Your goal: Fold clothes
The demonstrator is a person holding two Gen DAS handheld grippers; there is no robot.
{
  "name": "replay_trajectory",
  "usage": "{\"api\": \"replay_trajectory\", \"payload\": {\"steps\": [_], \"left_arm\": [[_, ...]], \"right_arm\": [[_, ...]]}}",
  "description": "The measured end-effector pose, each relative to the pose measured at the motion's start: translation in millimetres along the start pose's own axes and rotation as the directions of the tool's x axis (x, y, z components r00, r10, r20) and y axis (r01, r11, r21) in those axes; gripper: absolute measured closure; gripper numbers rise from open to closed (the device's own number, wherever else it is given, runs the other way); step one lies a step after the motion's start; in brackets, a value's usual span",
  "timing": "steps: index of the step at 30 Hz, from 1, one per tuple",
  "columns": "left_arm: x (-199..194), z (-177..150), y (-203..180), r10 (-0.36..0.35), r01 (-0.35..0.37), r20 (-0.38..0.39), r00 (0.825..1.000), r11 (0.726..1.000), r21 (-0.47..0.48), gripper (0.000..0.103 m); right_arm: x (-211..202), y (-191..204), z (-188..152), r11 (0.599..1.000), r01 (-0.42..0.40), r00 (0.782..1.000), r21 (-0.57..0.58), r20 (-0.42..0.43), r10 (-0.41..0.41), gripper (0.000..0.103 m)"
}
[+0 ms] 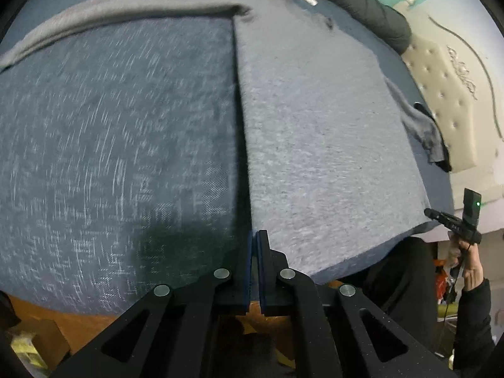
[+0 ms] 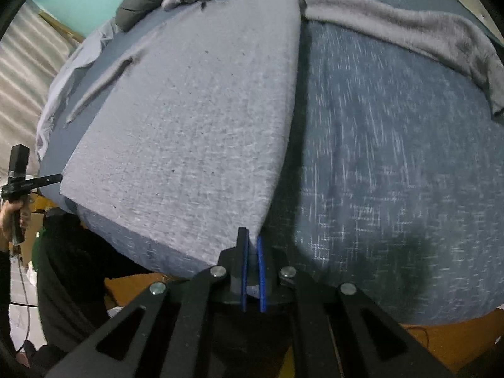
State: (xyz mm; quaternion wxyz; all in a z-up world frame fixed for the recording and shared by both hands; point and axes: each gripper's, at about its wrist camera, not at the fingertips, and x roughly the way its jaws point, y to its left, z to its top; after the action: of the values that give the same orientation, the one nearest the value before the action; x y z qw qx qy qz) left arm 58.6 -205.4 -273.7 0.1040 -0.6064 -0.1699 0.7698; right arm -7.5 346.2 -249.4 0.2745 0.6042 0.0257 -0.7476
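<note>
Grey knit sweater point(image 1: 330, 145) lies spread on the bed point(image 1: 110, 141), its long axis running from you to the far side. Your left gripper point(image 1: 254, 252) and right gripper point(image 2: 251, 249) each have their fingers clamped on a near hem corner, so the fold goes away from you.
</note>
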Motion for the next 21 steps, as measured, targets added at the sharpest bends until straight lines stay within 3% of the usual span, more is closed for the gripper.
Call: {"api": "replay_trajectory", "payload": {"steps": [2, 5, 8, 11, 13, 19, 21], "left_arm": [[8, -4, 10, 0.020, -0.021, -0.011, 1.000, 1.000, -0.018, 0.103], [15, -6, 27, 0.035, -0.035, -0.005, 0.999, 0.997, -0.061, 0.103], [10, -6, 35, 0.015, -0.013, 0.021, 1.000, 0.997, -0.081, 0.103], [-1, -1, 34, 0.010, -0.005, 0.060, 0.998, 0.996, -0.085, 0.103], [-9, 6, 27, 0.023, -0.017, 0.091, 0.996, 0.998, -0.066, 0.103], [-30, 28, -8, 0.054, -0.053, 0.182, 0.982, 0.999, -0.012, 0.103], [-32, 62, -21, 0.048, -0.049, 0.207, 0.977, 0.999, -0.002, 0.103]], "right_arm": [[7, -3, 0, 1.000, 0.011, 1.000, 0.016, 0.001, -0.011, 0.098], [11, -5, 2, 0.999, -0.039, 0.999, 0.032, 0.001, 0.039, 0.098], [9, -4, 4, 0.998, -0.056, 0.998, 0.036, 0.008, 0.056, 0.093], [-7, -12, 4, 0.996, -0.075, 0.996, 0.058, 0.054, 0.072, 0.074], [-22, -24, 9, 0.993, -0.077, 0.992, 0.086, 0.106, 0.068, 0.068], [-85, -98, 25, 0.963, -0.046, 0.959, 0.265, 0.283, -0.032, 0.061], [-109, -122, 31, 0.946, -0.018, 0.934, 0.324, 0.342, -0.099, 0.054]]}}
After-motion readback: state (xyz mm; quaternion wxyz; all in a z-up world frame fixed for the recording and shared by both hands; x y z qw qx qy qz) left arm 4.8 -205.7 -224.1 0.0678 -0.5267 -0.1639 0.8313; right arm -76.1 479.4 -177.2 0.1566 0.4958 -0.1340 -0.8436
